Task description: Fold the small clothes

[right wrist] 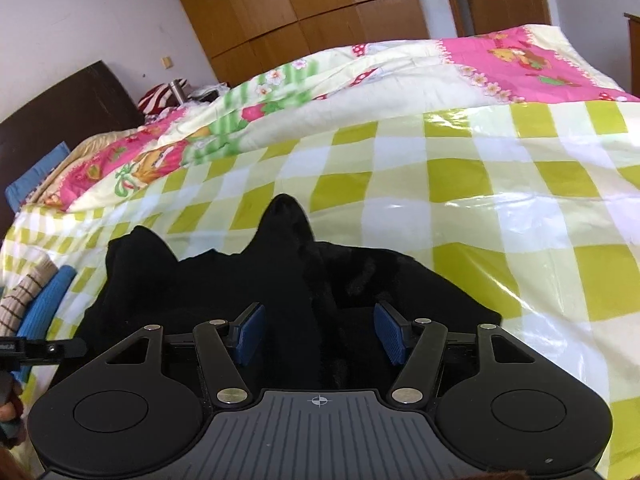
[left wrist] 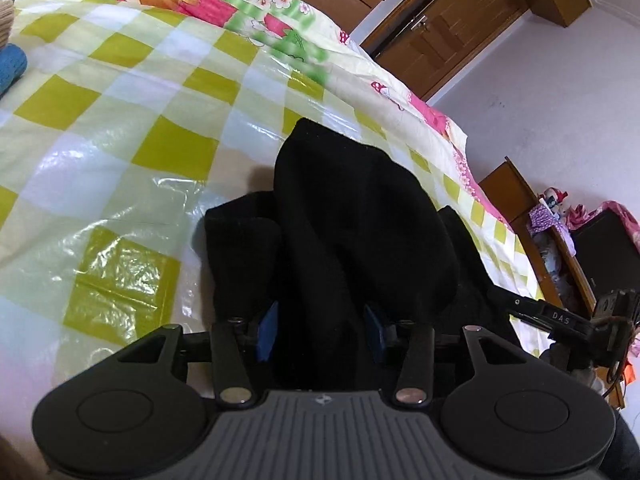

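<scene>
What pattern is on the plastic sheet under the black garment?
Yellow-green and white checks on the plastic sheet; clearest in the right wrist view.

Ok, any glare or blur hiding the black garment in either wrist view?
Left wrist: plastic checked sheet throws glare; black garment is so dark its folds vanish. Right wrist: glare on the sheet, garment equally featureless; green print on the quilt looks smeared. Fisheye bends both.

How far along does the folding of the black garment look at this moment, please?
Early. Done: the black garment lies on the checked sheet, and other clothes sit at the sheet's edge, though whether they are folded is unclear. In hand: the left gripper and right gripper both straddle bunched cloth with jaws apart. Left: the garment is crumpled, with no neat fold visible.
</scene>
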